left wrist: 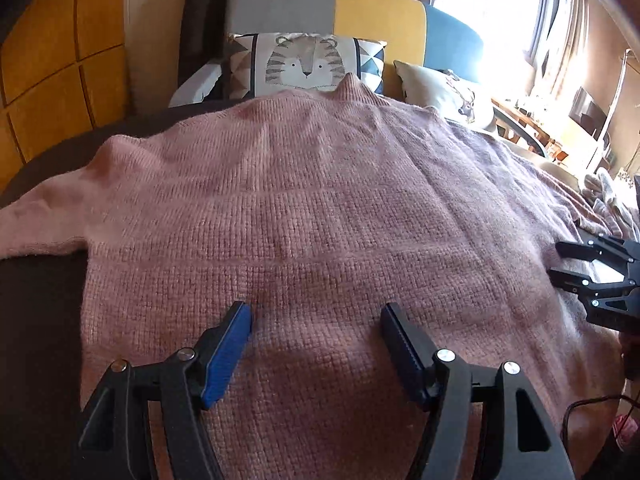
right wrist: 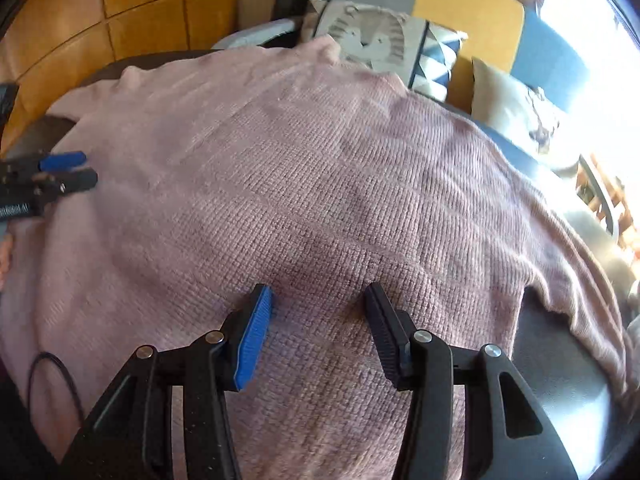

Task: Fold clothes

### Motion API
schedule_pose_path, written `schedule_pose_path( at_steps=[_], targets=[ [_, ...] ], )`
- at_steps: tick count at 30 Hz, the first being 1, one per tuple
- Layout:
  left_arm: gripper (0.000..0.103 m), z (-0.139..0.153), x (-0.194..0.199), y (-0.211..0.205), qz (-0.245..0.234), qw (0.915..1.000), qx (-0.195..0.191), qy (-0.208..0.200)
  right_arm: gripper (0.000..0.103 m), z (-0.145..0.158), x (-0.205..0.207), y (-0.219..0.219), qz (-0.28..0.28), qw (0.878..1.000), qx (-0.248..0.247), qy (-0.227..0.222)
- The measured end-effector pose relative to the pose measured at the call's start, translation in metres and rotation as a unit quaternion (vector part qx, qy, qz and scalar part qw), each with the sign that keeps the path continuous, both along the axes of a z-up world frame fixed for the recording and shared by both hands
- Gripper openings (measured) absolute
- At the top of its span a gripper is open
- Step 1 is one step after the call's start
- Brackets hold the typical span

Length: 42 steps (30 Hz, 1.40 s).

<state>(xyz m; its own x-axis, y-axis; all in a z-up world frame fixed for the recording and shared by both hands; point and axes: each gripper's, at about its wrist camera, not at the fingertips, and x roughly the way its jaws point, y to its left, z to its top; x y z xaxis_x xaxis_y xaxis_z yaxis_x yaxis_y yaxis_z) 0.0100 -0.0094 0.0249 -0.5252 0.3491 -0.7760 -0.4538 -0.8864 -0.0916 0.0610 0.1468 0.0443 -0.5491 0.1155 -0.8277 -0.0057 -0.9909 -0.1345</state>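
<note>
Saw home, living room by look of it. Sofa (left wrist: 376, 12) with backrest in grey, yellow and blue panels stood ahead of me. Tiger cushion (left wrist: 306, 65) leaned on it, deer cushion (left wrist: 452, 94) beside. Pink knit sweater (left wrist: 304, 216) lay spread over dark seat (left wrist: 36, 304). Window (left wrist: 504, 8) at right was bright with daylight, patterned curtain (left wrist: 568, 40) hung next to it. Cluttered wooden shelf (left wrist: 532, 120) sat under window. Wall (left wrist: 52, 52) at left was clad in orange padded squares.
</note>
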Motion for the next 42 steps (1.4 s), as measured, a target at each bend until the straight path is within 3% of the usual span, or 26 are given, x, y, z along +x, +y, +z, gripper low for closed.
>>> schedule_pose_path(
  at_steps=[3, 8, 12, 14, 17, 18, 22, 25, 27, 30, 34, 39, 42],
  targets=[
    [0.069, -0.001, 0.009, 0.001, -0.011, 0.9998, -0.010, 0.010, 0.054, -0.002, 0.008, -0.005, 0.019, 0.999, 0.036, 0.013],
    [0.069, 0.001, 0.009, -0.001, -0.008, 0.9999, -0.009, 0.009, 0.057, 0.001, 0.010, 0.004, 0.012, 1.000, 0.006, 0.019],
    [0.069, 0.005, 0.002, 0.018, -0.005, 0.9999, -0.012, 0.006, 0.059, 0.012, 0.021, 0.031, 0.001, 0.996, -0.080, 0.039],
    [0.069, 0.006, -0.001, 0.034, -0.009, 0.9998, -0.014, 0.006, 0.059, 0.018, 0.040, 0.063, -0.046, 0.987, -0.140, 0.065],
    [0.069, 0.006, -0.006, 0.056, -0.015, 0.9997, -0.015, 0.008, 0.059, 0.024, 0.052, 0.098, -0.119, 0.976, -0.161, 0.084],
    [0.069, 0.006, -0.008, 0.064, -0.017, 0.9997, -0.016, 0.008, 0.059, 0.025, 0.051, 0.102, -0.123, 0.976, -0.159, 0.083],
    [0.069, 0.007, -0.014, 0.095, -0.026, 0.9995, -0.018, 0.009, 0.058, 0.033, 0.040, 0.104, -0.134, 0.986, -0.063, 0.080],
    [0.070, 0.006, -0.014, 0.102, -0.028, 0.9992, -0.021, 0.021, 0.055, 0.036, 0.028, 0.133, -0.176, 0.979, -0.026, 0.095],
    [0.070, 0.006, -0.014, 0.096, -0.027, 0.9995, -0.005, 0.017, 0.040, 0.037, 0.028, 0.171, -0.218, 0.970, -0.032, 0.104],
    [0.071, 0.005, -0.014, 0.093, -0.027, 0.9995, 0.006, 0.015, 0.032, 0.034, 0.026, 0.235, -0.273, 0.954, -0.045, 0.117],
    [0.072, 0.004, -0.010, 0.095, -0.026, 0.9993, -0.004, 0.025, 0.031, 0.025, 0.034, 0.310, -0.331, 0.935, -0.065, 0.106],
    [0.073, 0.004, -0.011, 0.097, -0.026, 0.9993, -0.003, 0.026, 0.031, -0.005, 0.045, 0.360, -0.362, 0.929, -0.065, 0.049],
    [0.073, 0.004, -0.011, 0.099, -0.025, 0.9992, -0.009, 0.030, 0.029, -0.007, 0.060, 0.373, -0.374, 0.921, -0.077, 0.074]
  ],
)
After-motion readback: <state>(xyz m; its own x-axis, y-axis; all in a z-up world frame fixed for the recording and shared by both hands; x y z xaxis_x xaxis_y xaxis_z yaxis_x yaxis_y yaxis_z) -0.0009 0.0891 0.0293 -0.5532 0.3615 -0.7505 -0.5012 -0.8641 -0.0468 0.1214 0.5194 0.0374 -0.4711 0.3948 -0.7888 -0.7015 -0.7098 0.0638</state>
